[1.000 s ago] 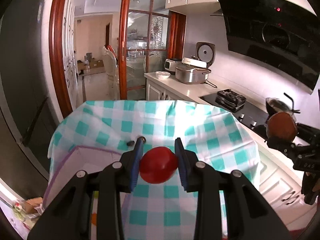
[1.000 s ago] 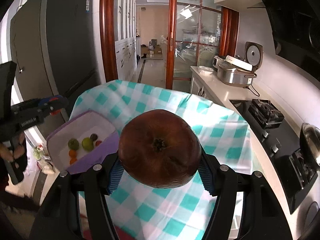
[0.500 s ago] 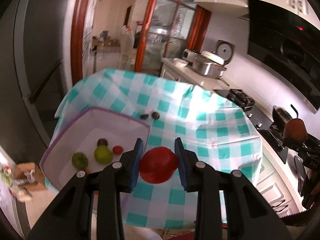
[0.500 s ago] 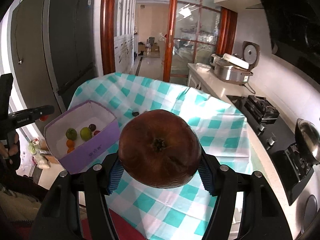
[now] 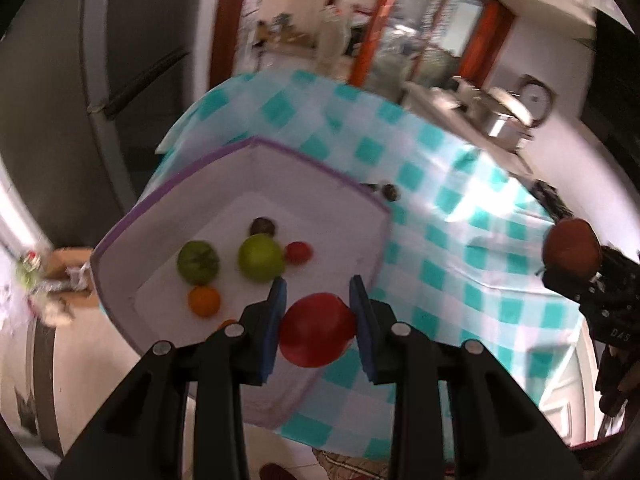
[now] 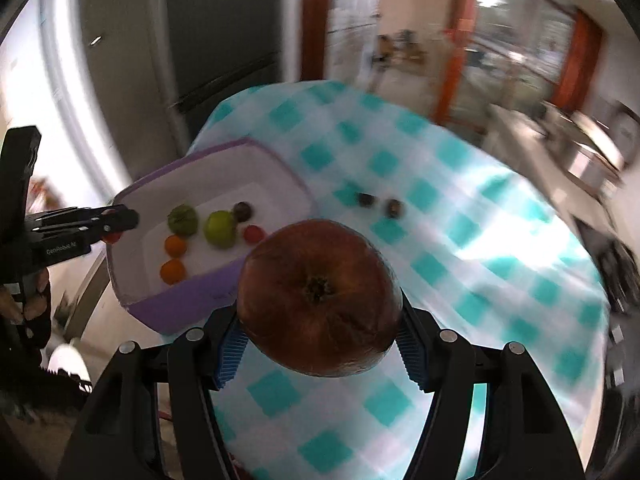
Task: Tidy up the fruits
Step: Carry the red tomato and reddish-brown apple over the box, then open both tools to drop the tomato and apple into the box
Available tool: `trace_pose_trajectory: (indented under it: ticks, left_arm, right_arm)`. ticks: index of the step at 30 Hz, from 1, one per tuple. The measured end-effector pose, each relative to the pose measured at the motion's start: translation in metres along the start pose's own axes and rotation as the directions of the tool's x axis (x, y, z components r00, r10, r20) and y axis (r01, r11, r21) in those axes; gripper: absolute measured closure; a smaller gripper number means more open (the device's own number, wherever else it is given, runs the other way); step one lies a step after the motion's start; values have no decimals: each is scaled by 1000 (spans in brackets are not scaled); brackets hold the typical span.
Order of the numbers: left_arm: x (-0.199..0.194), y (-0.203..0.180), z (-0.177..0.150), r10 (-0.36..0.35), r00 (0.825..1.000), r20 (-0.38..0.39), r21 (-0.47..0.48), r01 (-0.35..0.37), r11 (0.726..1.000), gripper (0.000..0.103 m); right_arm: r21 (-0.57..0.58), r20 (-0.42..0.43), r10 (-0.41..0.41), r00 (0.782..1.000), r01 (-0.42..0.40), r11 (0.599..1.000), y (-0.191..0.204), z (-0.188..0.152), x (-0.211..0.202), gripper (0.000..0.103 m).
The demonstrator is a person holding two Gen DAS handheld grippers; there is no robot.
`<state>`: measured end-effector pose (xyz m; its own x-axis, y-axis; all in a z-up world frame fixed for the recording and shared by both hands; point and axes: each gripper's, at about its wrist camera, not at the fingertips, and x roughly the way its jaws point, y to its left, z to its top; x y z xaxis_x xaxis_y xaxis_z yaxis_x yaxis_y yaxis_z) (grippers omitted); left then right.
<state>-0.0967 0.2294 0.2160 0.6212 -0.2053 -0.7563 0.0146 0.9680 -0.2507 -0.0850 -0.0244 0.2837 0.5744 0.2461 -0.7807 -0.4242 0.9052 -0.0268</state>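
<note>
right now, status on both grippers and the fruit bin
Left gripper shut on red fruit, over bin. Right gripper shut on brown fruit, short of bin. Path clear.

Open purple-rimmed bin (image 5: 362,196), fruit clustered at its middle, bare floor toward the corners.

Black gripper (image 5: 318,312) arms — silver screws, blue fingers (image 5: 276,312).

Red tomato (image 5: 317,329) clamped between blue pads above purple-rimmed bin (image 5: 256,145); big brown round fruit (image 6: 320,297) gripped, stem facing camera, at bin's 4 o'clock
</note>
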Motion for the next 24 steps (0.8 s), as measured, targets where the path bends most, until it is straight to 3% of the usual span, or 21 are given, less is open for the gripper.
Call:
trace_pose_trajectory:
  ticks: [6,10,13,16,18,20,22,24]
  left_arm:
    - [39,22,9,88,994,-66,-142,-96,985,70]
    - [75,27,10,143,980,-140,-158,-164,974,70]
    - [101,28,9,163,967,-196,-150,-194,969,70]
    - [129,32,7,193,945,-265,-144,-237,961,70]
    - [148,37,6,207,926,-315,-133,-259,957,70]
    - [164,40,6,218,905,-365,-110,-274,955,70]
    - [174,44,7,183,892,-414,-132,-257,957,70]
    - [185,49,5,161,864,-477,-141,-256,956,69]
  right_arm:
    - [-157,-25,141,990,-143,977,25,64,84,39]
    - [-227,-114,192,975,-214,950,44,104,155,39]
    - [-299,-217,189,958,-249,921,62,114,201,39]
    - [-386,-337,165,927,-296,874,90,113,252,39]
    - [-441,-378,110,919,-284,852,105,110,275,39]
    - [-447,-440,60,896,-277,851,111,107,298,39]
    - [-406,-489,60,870,-288,867,112,107,318,39]
    - [-384,-526,66,848,-306,871,115,108,328,39]
